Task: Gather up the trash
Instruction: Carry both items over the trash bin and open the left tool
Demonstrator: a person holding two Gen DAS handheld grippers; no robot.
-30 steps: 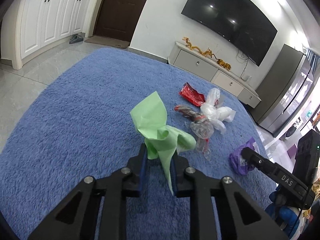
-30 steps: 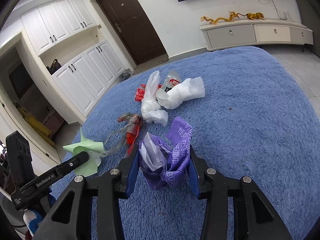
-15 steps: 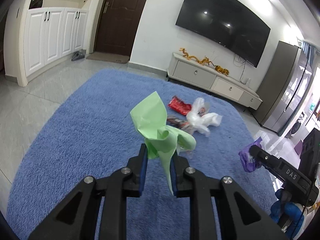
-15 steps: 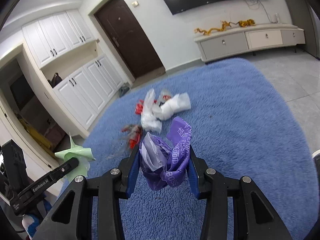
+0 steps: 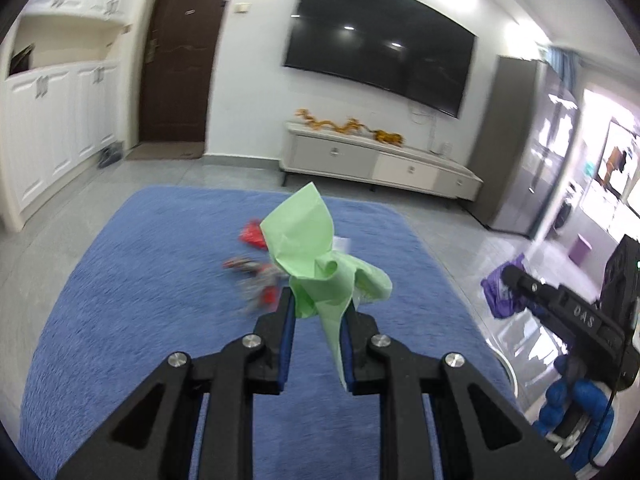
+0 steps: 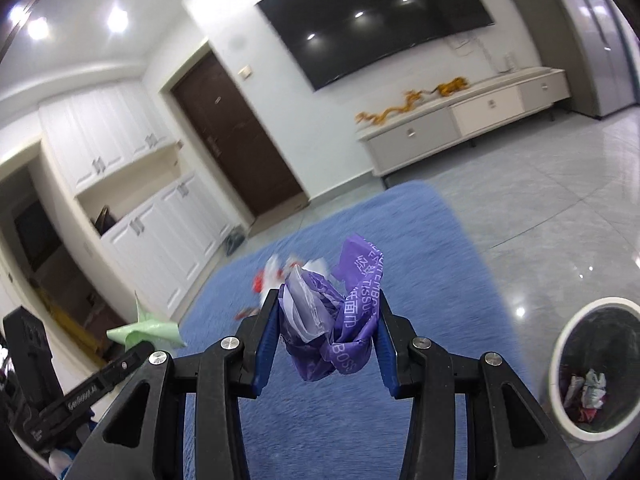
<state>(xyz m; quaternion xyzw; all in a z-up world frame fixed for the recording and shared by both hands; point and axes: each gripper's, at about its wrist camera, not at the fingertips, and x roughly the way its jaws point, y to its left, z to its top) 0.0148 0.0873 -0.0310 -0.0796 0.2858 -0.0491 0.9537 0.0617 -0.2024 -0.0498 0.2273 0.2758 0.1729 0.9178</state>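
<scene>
My left gripper (image 5: 318,308) is shut on a crumpled green paper (image 5: 308,248), held well above the blue rug (image 5: 140,300). My right gripper (image 6: 326,312) is shut on a purple tissue wrapper (image 6: 340,336), also held high. The wrapper shows at the right of the left wrist view (image 5: 500,292), and the green paper at the left of the right wrist view (image 6: 144,330). Red and white wrappers (image 5: 256,264) lie blurred on the rug beyond the green paper. A white trash bin (image 6: 596,364) with a black liner and some trash inside stands on the tile floor at the lower right.
A white TV cabinet (image 5: 380,164) stands against the far wall under a large TV (image 5: 380,44). A dark door (image 5: 180,60) and white cupboards (image 5: 52,120) are on the left. Grey tile floor (image 6: 560,220) surrounds the rug.
Both grippers have risen and pulled back from the trash pile with their loads still held. The right wrist view has swung right, and the trash bin has come into view.
</scene>
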